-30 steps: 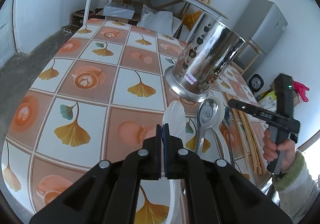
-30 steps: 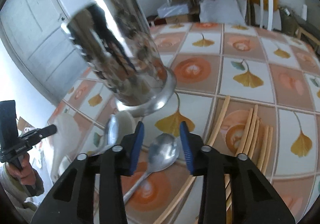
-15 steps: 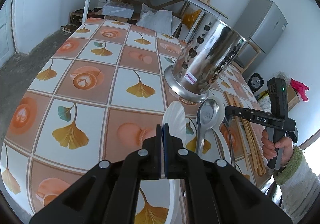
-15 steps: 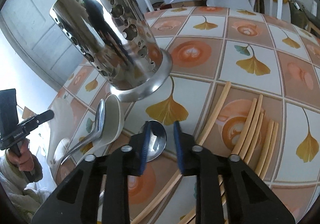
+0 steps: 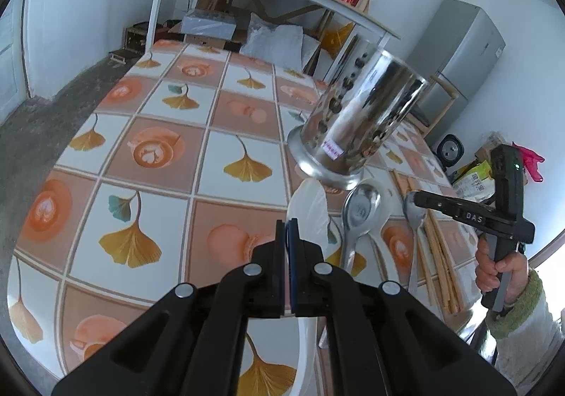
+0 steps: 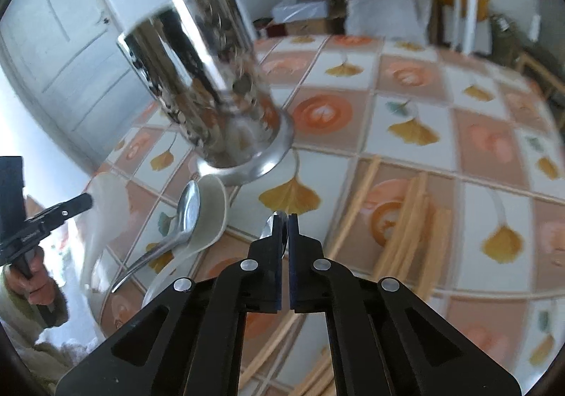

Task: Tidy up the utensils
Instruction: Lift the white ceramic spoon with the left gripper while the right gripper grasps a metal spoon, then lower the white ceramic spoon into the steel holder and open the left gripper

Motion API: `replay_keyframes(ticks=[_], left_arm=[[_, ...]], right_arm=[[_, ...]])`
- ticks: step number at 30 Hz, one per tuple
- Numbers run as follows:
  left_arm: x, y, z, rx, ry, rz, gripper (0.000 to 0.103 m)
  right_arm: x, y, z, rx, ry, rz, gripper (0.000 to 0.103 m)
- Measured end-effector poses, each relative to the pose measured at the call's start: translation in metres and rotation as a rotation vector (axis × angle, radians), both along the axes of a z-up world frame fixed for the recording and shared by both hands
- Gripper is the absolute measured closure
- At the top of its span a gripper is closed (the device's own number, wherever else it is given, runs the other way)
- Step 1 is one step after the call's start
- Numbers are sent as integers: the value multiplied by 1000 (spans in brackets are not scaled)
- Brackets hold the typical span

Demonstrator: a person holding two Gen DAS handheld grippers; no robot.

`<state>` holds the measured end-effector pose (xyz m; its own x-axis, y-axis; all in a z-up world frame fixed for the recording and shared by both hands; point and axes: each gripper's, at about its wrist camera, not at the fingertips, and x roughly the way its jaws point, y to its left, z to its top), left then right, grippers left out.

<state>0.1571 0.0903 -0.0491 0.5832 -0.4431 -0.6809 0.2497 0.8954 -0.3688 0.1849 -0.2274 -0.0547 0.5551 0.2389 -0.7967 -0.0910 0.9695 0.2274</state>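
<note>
Left gripper (image 5: pixel 290 230) clamped on a white spoon (image 5: pixel 308 205); right gripper (image 6: pixel 285 223) just closed on a steel spoon (image 6: pixel 271 227), beside the holder (image 6: pixel 219 103). Broad open table (image 5: pixel 148 120) leftward. Chopsticks (image 6: pixel 406 219) clear only from the right wrist.

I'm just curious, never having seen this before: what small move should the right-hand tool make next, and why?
Probably lift it a little higher. The right gripper has just been closing, and its fingers pinch the small metal spoon by its bowl. The steel holder stands just beyond, so the spoon must clear the table before going over its rim.
</note>
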Motion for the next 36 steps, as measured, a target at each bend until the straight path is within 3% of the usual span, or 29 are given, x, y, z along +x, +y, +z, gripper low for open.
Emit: replay_keyframes(ticks=[9, 17, 21, 27, 33, 36], left_arm=[[-2, 3, 55, -56, -127, -15, 102], [27, -12, 158, -145, -426, -22, 102], [54, -36, 189, -195, -579, -14, 102], [111, -70, 177, -253, -618, -9, 102], [159, -92, 136, -176, -559, 16, 102], [164, -92, 124, -158, -543, 17, 102]], right_arm=[[-49, -1, 57, -83, -135, -151, 103], [-68, 1, 73, -36, -193, -194, 103], [-67, 1, 70, -15, -190, -201, 103], [-69, -4, 67, 6, -179, -214, 103], [-69, -5, 61, 7, -162, -214, 103], [-68, -5, 59, 8, -161, -210, 103]])
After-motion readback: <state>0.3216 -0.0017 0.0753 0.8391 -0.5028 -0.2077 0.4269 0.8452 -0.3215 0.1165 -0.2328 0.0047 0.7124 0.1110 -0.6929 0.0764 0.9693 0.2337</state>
